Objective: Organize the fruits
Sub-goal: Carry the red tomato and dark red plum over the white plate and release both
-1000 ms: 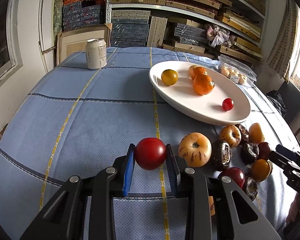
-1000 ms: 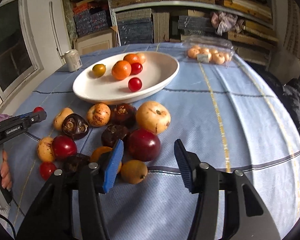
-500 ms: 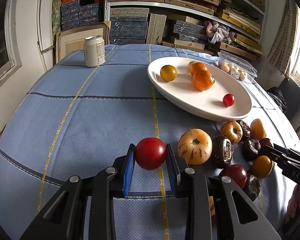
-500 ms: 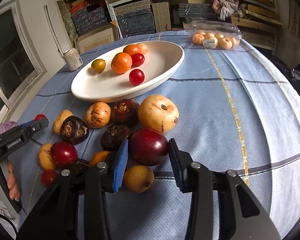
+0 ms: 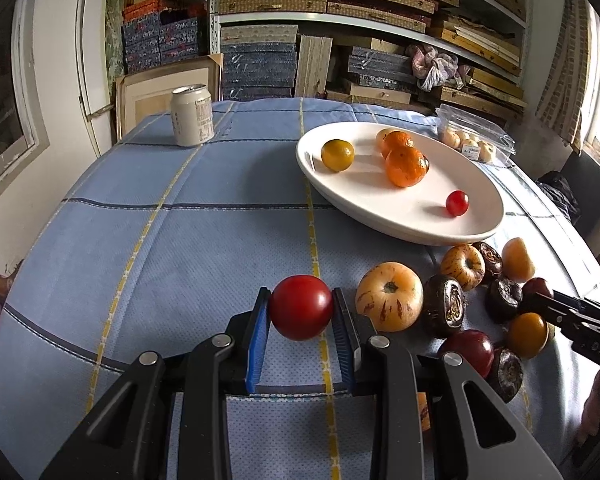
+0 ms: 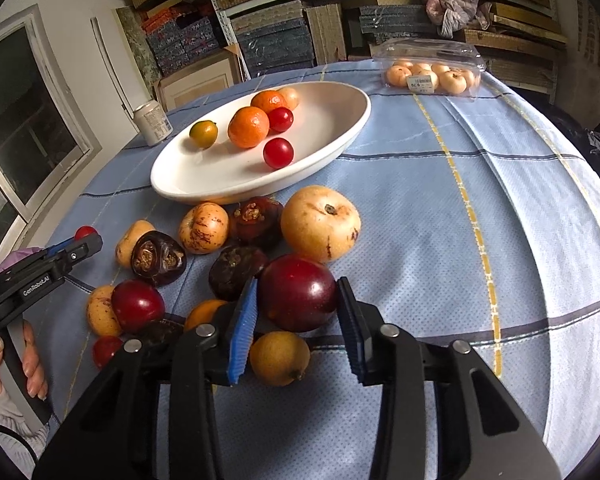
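My left gripper (image 5: 300, 300) is shut on a red tomato (image 5: 300, 308), held just above the blue tablecloth. To its right lies a pile of loose fruit: a pale striped fruit (image 5: 390, 296), dark brown ones and small orange ones. In the right wrist view my right gripper (image 6: 298, 292) is shut on a dark red plum (image 6: 298, 294) at the near edge of that pile, both blue pads against its sides. Beyond the pile a white oval plate (image 6: 260, 190) holds oranges (image 6: 248, 126), a yellow-green citrus and cherry tomatoes.
A drink can (image 5: 192, 120) stands at the table's far left. A clear plastic box of pale fruit (image 6: 432, 68) sits at the far right. Shelves of stacked boxes fill the back wall. A person's hand (image 6: 4, 364) grips the left tool's handle.
The right gripper's jaws have narrowed from wide apart onto the dark red plum, moving slightly forward. The left gripper keeps its hold on the tomato and stays put.
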A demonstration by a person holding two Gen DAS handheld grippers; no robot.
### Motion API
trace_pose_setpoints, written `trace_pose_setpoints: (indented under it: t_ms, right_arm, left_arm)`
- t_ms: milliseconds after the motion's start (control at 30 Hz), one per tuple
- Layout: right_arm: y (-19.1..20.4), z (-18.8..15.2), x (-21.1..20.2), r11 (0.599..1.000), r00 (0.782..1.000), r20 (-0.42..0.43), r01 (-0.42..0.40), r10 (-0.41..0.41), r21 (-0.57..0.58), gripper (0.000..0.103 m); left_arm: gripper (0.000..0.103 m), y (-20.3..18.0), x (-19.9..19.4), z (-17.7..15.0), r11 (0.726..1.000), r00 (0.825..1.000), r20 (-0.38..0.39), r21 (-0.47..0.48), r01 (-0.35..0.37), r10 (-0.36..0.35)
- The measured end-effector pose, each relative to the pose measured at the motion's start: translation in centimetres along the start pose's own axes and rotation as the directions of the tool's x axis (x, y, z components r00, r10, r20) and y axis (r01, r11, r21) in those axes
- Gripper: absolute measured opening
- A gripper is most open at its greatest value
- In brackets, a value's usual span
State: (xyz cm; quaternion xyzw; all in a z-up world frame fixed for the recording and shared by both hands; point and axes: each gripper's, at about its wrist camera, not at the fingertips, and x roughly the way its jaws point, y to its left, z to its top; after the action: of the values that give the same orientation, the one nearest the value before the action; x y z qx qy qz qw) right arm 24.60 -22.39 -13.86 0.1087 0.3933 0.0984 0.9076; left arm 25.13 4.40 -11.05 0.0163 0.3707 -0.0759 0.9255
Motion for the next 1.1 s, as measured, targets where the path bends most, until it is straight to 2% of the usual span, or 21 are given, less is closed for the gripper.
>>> trace_pose_setpoints:
  t_ms: [233, 367, 467, 700, 800, 933, 1100]
  right_arm:
    - [-0.6, -0.4, -1.6, 1.000, 0.999, 0.050, 0.001, -0.002, 0.030, 0.039]
    - [-0.7, -0.1, -3.6, 0.999, 0.994, 0.108, -0.011, 0.006, 0.043, 0.039]
    - [-0.5, 1.4, -4.9, 0.999, 0.990, 0.143, -0.024, 0.017, 0.045, 0.038]
    - [0.8, 7.7, -7.7, 0.999, 0.965, 0.261, -0.038, 0.029, 0.028, 0.038]
    - [1.2, 9.9, -7.4, 0.997, 0.957, 0.287, -0.064, 0.048, 0.045, 0.038]
    - [1.9, 11.6, -5.5, 0.994, 0.957, 0.280, -0.092, 0.071, 0.063, 0.038]
    - [3.0, 11.1, -2.2, 0.996, 0.970, 0.232, -0.081, 0.070, 0.040, 0.038]
  left_arm:
    - [0.030, -0.1, -0.5, -0.2, 1.000, 1.000, 0.015, 0.001, -0.005, 0.005]
    - [0.030, -0.1, -1.0, 0.2, 1.000, 0.999, 0.032, -0.008, -0.010, 0.011]
    - [0.030, -0.2, -1.6, 1.6, 1.000, 0.999, 0.049, -0.019, -0.001, 0.002]
    - [0.030, -1.8, -2.2, 7.0, 1.000, 0.993, 0.115, -0.005, 0.003, -0.002]
    - [0.030, -2.7, -1.2, 8.8, 1.000, 0.993, 0.120, -0.010, 0.009, -0.008]
    - [0.030, -3.2, 0.9, 9.8, 0.999, 0.995, 0.092, -0.031, 0.040, -0.037]
    - [0.030, -4.8, 3.5, 9.3, 0.999, 0.997, 0.048, 0.006, 0.052, -0.052]
